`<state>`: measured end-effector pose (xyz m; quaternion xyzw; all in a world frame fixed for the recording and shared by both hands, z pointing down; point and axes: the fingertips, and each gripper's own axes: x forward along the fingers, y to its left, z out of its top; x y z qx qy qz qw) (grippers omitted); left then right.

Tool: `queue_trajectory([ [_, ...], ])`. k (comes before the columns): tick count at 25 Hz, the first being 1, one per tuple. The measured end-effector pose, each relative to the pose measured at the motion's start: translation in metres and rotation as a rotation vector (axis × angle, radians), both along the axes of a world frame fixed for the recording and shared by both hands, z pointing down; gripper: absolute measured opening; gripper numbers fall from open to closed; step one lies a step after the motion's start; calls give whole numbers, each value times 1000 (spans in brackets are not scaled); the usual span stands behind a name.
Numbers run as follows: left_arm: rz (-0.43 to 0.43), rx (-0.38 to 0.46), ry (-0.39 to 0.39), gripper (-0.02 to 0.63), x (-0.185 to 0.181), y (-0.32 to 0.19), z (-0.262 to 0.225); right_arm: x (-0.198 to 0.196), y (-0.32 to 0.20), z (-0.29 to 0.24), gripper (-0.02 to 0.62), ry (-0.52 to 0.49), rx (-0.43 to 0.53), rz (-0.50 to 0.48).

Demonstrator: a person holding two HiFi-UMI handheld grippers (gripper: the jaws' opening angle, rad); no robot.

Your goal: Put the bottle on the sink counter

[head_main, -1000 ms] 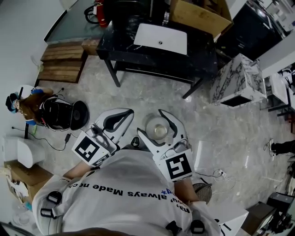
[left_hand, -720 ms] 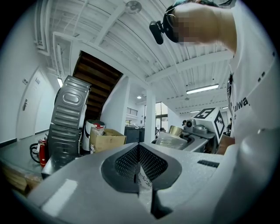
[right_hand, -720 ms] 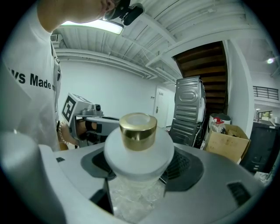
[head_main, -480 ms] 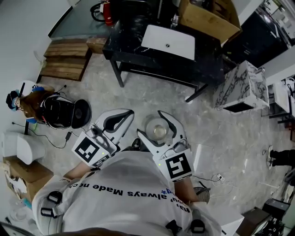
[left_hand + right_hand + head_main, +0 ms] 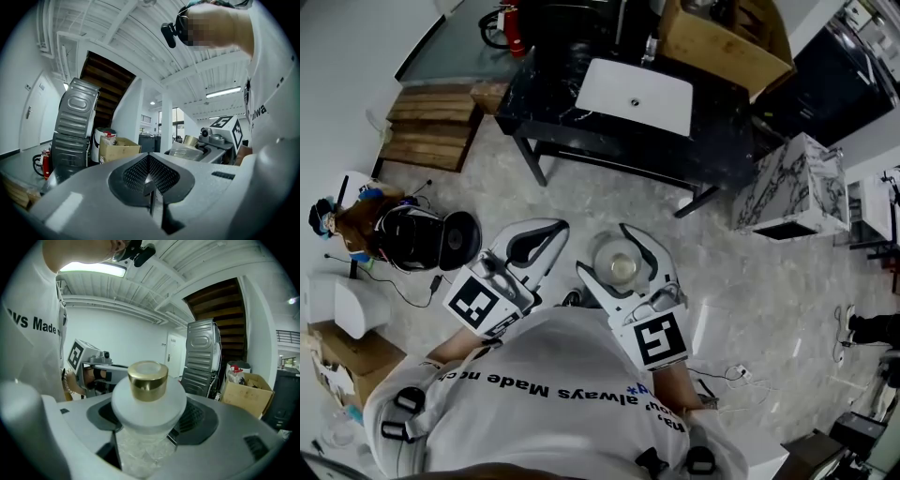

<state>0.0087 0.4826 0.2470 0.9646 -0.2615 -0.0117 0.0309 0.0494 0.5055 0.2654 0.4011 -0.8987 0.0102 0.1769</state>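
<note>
A clear glass bottle [image 5: 147, 427] with a gold cap sits upright between the jaws of my right gripper [image 5: 146, 446], which is shut on it. In the head view the bottle [image 5: 622, 264] shows from above, held by the right gripper [image 5: 623, 267] in front of my chest. My left gripper [image 5: 539, 246] is beside it, jaws closed together with nothing in them; the left gripper [image 5: 151, 206] shows its pads touching. The black sink counter [image 5: 553, 103] with its white basin [image 5: 635, 94] stands farther ahead across the marble floor.
A cardboard box [image 5: 727, 42] sits at the counter's back right. Wooden pallets [image 5: 427, 127] lie at the left, a black helmet [image 5: 417, 236] and cables on the floor near my left. A marble block [image 5: 787, 183] stands at the right.
The view has shifted slightly, so the counter and basin now sit a little nearer the frame's middle. Both grippers hold the same pose, the bottle still clamped in the right one.
</note>
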Motion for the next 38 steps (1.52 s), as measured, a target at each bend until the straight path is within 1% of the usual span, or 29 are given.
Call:
queue_trajectory([
  [5, -13, 1, -8, 3, 39, -36, -2, 39, -36, -2, 336, -17, 8, -11],
  [10, -46, -10, -21, 3, 72, -69, -1, 73, -69, -4, 336, -27, 13, -33],
  [14, -66, -12, -24, 3, 91, -86, -2, 94, -86, -5, 336, -23, 20, -53],
  [17, -81, -15, -25, 3, 99, -95, 0, 103, -97, -2, 336, -19, 16, -62],
  [22, -103, -24, -25, 3, 100, -110, 5, 105, -110, 4, 336, -13, 6, -86],
  [29, -125, -24, -23, 3, 90, -147, 8, 94, -143, 8, 336, -18, -2, -107],
  [34, -132, -20, -15, 3, 75, -188, 12, 78, -180, 12, 336, -13, 3, -113],
  [38, -129, -15, -16, 3, 60, -229, 12, 62, -221, 16, 336, -19, -7, -114],
])
